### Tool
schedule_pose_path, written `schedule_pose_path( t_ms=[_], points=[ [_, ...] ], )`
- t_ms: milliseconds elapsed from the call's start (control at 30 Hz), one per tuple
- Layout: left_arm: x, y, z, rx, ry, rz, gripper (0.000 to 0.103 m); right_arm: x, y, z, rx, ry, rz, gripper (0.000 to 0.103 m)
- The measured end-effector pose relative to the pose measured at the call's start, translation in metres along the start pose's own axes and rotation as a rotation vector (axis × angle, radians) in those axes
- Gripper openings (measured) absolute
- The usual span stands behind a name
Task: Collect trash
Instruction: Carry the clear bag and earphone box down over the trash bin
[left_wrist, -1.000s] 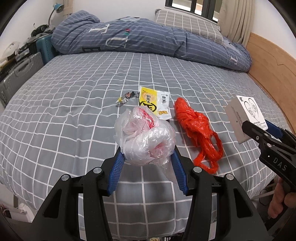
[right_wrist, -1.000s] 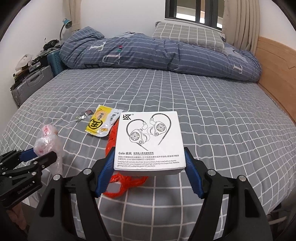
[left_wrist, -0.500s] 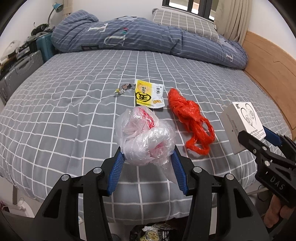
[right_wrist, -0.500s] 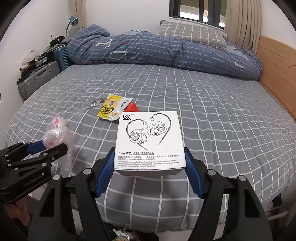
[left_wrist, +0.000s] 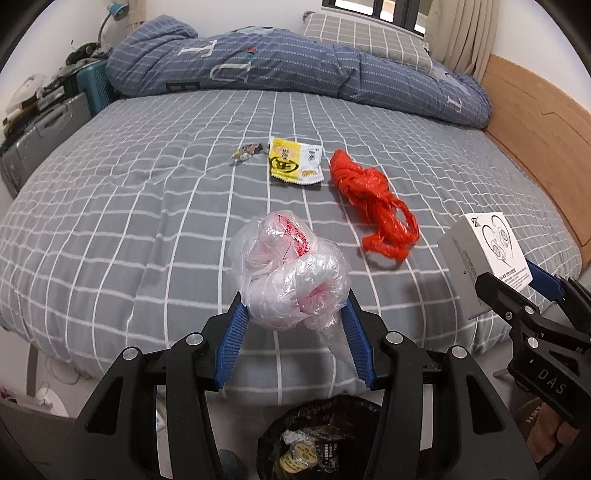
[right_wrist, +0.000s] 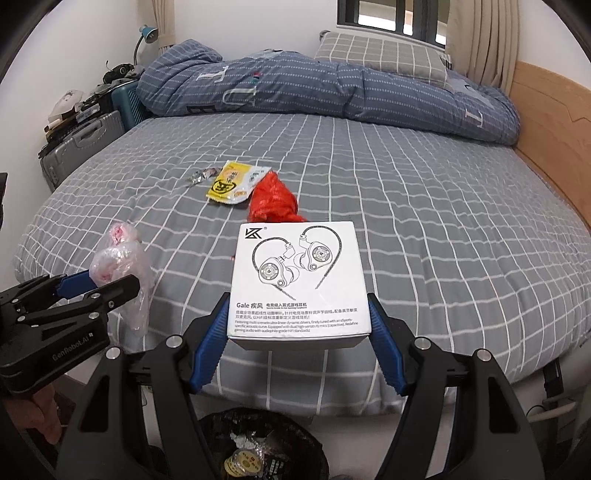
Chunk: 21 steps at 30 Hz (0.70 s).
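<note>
My left gripper (left_wrist: 293, 314) is shut on a crumpled clear plastic bag (left_wrist: 290, 271) with pink print, held off the bed's near edge; the bag also shows in the right wrist view (right_wrist: 118, 258). My right gripper (right_wrist: 297, 328) is shut on a white earphone box (right_wrist: 299, 280), seen from the side in the left wrist view (left_wrist: 484, 254). A black-lined trash bin (left_wrist: 317, 439) holding wrappers sits on the floor below both grippers (right_wrist: 262, 443). On the bed lie a red plastic bag (left_wrist: 373, 199), a yellow snack packet (left_wrist: 293, 166) and a small foil wrapper (left_wrist: 245, 152).
The grey checked bed (left_wrist: 129, 206) fills the view, with a blue duvet (left_wrist: 295, 70) and pillow at the back. A wooden bed frame (left_wrist: 535, 122) runs along the right. Suitcases (left_wrist: 44, 129) and clutter stand at the left.
Both grippers have drawn back from the bed with their loads. The bed's near edge and the trash bin below have come into view.
</note>
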<state>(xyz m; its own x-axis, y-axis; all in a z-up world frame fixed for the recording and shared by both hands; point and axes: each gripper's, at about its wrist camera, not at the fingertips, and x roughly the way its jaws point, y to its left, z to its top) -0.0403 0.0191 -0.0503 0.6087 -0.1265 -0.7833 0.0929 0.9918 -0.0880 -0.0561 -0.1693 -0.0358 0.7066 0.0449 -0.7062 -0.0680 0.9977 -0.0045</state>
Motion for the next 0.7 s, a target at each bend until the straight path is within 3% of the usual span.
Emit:
schedule_pose_path(
  t_ms=[700],
  points=[
    [-0.024, -0.005, -0.069, 0.0, 0.076, -0.004, 0.05, -0.031, 0.008, -0.063, 0.011, 0.07, 0.017, 0.067]
  ],
)
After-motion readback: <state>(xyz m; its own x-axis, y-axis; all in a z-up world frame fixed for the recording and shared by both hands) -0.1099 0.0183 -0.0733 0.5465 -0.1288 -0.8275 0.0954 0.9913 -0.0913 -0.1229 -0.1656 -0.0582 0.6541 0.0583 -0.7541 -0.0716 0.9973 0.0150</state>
